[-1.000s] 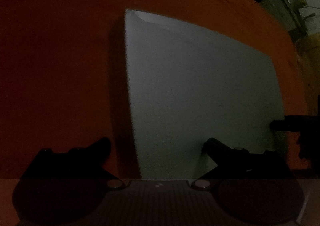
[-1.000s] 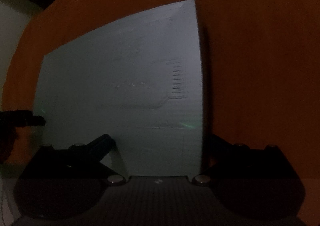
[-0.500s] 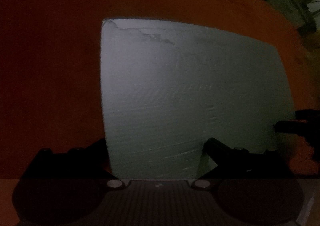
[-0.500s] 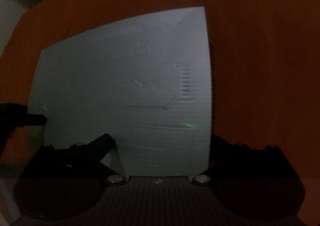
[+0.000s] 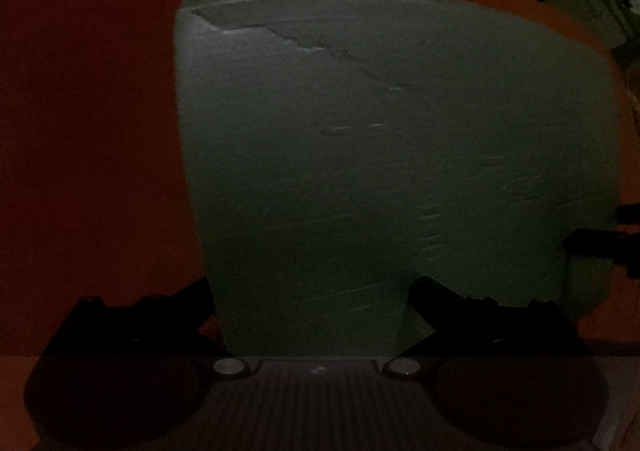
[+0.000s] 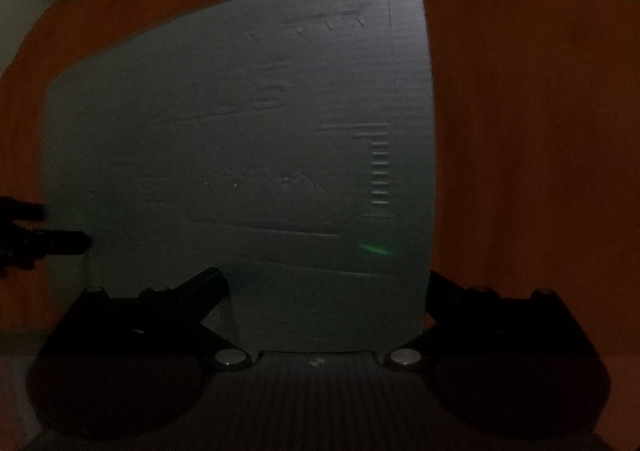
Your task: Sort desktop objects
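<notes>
A pale foam sheet [image 5: 392, 155] over the orange desk [image 5: 88, 131] is clamped at opposite edges by both grippers' jaws: left gripper [image 5: 312, 291], right gripper [image 6: 324, 287].

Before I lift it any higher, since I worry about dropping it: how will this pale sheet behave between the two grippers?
The pale sheet looks thin and flat, so probably light, yet likely to sag or flex. A crease near its top corner and embossed marks suggest it dents easily. Each gripper has only its near edge, the left gripper and right gripper, so it may twist.
</notes>
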`<state>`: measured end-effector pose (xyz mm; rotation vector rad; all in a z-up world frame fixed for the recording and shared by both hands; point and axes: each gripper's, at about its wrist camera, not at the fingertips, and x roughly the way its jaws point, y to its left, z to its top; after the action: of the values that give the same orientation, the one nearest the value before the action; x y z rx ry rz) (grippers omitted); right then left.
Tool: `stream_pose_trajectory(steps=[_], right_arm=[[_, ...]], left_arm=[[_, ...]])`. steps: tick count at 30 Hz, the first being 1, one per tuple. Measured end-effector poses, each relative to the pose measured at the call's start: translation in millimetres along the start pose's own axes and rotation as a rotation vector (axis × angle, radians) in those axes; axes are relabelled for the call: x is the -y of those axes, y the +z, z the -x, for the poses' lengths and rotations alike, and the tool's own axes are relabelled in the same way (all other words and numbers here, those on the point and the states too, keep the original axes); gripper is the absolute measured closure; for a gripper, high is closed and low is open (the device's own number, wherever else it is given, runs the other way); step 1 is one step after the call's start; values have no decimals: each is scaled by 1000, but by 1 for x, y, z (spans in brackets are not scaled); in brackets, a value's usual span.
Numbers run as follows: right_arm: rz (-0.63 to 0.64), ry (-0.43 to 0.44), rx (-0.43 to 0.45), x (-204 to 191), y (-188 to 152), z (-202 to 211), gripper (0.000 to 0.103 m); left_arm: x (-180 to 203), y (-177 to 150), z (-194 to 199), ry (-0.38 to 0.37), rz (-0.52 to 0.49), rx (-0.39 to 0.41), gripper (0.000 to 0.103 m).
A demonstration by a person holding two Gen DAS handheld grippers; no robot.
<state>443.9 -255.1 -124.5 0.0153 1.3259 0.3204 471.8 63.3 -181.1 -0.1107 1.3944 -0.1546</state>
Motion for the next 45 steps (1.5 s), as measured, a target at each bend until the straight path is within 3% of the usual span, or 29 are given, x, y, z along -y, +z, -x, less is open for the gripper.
stream_pose_trajectory(steps=[13, 27, 32, 39, 45], right_arm=[[22, -22, 58, -5, -6, 63, 0], [70, -34, 144, -35, -27, 166, 0], [96, -39, 149, -43, -54, 206, 0], [87, -36, 144, -53, -118, 252, 0], [53, -23, 73, -48, -181, 273, 0]], left_arm=[[7, 7, 52, 19, -6, 44, 0], [49, -4, 160, 91, -52, 145, 0], [63, -30, 195, 95, -64, 138, 0], [85, -87, 227, 89, -82, 109, 1], [109, -141, 230, 69, -119, 21, 1]])
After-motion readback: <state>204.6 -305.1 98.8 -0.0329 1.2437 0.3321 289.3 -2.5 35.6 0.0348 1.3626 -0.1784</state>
